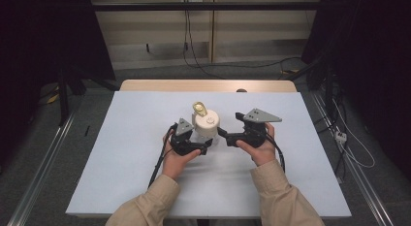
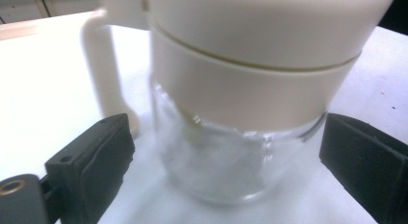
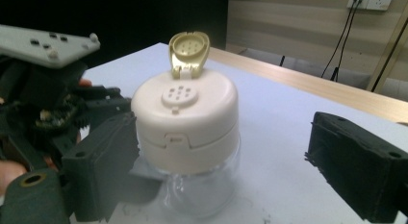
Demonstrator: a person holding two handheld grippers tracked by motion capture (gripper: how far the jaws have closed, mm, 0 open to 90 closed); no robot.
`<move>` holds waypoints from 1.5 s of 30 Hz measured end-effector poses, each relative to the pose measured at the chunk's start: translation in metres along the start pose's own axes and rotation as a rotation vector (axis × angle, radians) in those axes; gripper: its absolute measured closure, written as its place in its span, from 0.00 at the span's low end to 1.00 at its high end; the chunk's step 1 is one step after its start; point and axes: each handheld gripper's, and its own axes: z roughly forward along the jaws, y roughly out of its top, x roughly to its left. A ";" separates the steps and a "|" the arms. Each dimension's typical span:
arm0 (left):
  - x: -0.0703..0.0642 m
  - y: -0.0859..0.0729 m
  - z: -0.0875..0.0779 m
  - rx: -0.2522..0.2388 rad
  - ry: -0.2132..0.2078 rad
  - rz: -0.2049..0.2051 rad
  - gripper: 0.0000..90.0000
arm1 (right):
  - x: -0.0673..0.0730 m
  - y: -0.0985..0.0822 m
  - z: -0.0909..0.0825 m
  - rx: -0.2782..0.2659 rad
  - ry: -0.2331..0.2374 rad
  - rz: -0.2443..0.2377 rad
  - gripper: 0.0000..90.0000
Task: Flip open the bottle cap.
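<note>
A: A small glass jar [image 1: 206, 130] with a cream lid [image 3: 185, 120] stands mid-bench on the white sheet [image 1: 121, 153], between two hand-held grippers. Its yellow flip cap [image 3: 188, 52] is up, baring the shaker holes [image 3: 179, 94].

B: Who has hold of it?

A: The left gripper [image 1: 198, 147] brackets the glass. In its own view the jaws sit either side of the jar, a sliver of gap showing at each pad, so they look apart rather than clamped. I would not swear to contact.

B: And the right?

A: The right gripper [image 1: 228, 137] has jaws wide apart. In its view one pad [image 3: 103, 164] sits just beside the lid and the other [image 3: 358, 161] stands well clear. Nothing is gripped.

B: So how far along?

A: The cap is already open, and the lid is still seated on the jar. By my reading the opening step is done. What is left, whether tipping the jar to shake or snapping the cap shut, has not begun: the jar is upright on the bench [image 1: 208, 85] and looks near empty.

B: Anything else about?

A: Cables on the floor beyond, nothing more on the sheet.
</note>
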 end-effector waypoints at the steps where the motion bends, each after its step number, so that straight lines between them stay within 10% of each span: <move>1: 0.002 0.000 -0.003 -0.004 0.001 0.003 0.05 | 0.001 -0.002 -0.001 0.004 0.003 0.002 0.11; 45: 0.053 -0.036 -0.117 -0.005 0.019 -0.005 0.05 | -0.003 -0.063 -0.075 0.021 -0.051 0.021 0.10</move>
